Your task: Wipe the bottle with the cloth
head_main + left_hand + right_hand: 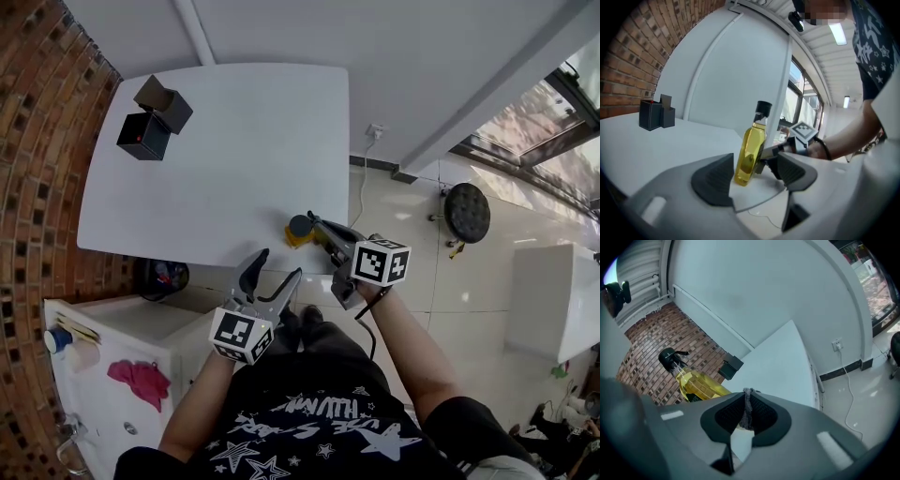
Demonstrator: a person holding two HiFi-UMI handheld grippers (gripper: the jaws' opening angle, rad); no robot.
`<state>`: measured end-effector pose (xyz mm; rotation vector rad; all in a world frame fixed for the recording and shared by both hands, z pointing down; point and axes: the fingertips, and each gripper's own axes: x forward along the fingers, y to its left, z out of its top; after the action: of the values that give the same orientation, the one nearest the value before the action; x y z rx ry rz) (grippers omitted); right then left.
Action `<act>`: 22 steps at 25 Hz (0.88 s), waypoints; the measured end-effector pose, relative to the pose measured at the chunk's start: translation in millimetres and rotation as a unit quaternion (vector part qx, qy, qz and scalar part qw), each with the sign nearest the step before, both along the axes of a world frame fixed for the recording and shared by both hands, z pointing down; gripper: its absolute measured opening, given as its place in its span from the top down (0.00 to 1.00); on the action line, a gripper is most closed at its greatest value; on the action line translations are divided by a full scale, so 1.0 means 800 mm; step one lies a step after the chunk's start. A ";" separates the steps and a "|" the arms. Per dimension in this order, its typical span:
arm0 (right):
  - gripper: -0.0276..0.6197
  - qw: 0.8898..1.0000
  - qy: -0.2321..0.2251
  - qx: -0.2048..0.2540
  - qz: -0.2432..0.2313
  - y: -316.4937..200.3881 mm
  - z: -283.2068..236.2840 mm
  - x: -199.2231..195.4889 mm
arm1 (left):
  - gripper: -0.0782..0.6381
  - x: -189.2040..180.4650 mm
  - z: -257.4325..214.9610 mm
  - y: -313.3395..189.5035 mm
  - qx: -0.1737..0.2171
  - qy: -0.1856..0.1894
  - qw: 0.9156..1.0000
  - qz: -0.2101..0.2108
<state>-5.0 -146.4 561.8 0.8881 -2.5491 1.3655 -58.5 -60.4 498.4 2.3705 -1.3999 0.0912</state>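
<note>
Right gripper view: your right gripper point(747, 397) clamps the cloth point(748, 414); your left gripper point(754, 164) gapes, so wiping may topple the unheld bottle point(751, 150) ahead.

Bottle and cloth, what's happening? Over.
Left gripper open, empty, short of bottle. Right gripper shut on cloth, beside bottle. Bottle standing at table edge. Black boxes far off.

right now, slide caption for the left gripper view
Open jaws of the left gripper frame the yellow bottle on the white table, right gripper beside it.
</note>
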 end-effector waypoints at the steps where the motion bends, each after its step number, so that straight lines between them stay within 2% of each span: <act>1: 0.90 1.000 0.005 0.001 -0.001 0.000 0.003 0.000 | 0.48 0.001 0.001 -0.001 -0.001 -0.004 1.000 -0.003; 9: 0.90 0.999 0.038 0.020 -0.001 -0.002 0.005 -0.001 | 0.48 0.017 0.011 0.001 -0.026 -0.025 0.999 -0.006; 11: 0.90 0.999 0.037 0.029 0.016 -0.005 -0.004 0.009 | 0.48 0.016 0.013 -0.002 -0.035 -0.032 0.998 -0.035; 12: 0.90 0.999 0.033 0.032 0.025 -0.007 -0.010 0.015 | 0.48 0.012 0.014 -0.005 -0.038 -0.041 0.996 -0.064; 15: 0.90 0.998 0.020 0.036 0.045 -0.006 -0.024 0.032 | 0.48 0.001 0.014 -0.015 -0.042 -0.070 0.984 -0.156; 18: 0.90 0.998 0.018 0.041 0.047 -0.002 -0.032 0.047 | 0.31 0.024 0.023 -0.028 -0.069 -0.070 0.980 -0.170; 20: 0.90 0.998 0.016 0.044 0.050 0.001 -0.037 0.055 | 0.26 0.037 0.034 -0.037 -0.096 -0.079 0.977 -0.174; 22: 0.90 0.997 0.013 0.045 0.054 0.004 -0.041 0.063 | 0.26 0.032 0.044 -0.048 -0.107 -0.097 0.967 -0.209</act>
<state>45.3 -143.0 529.4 1.0662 -2.5955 1.2657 -33.3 -98.7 533.6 1.8916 -1.8492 0.3470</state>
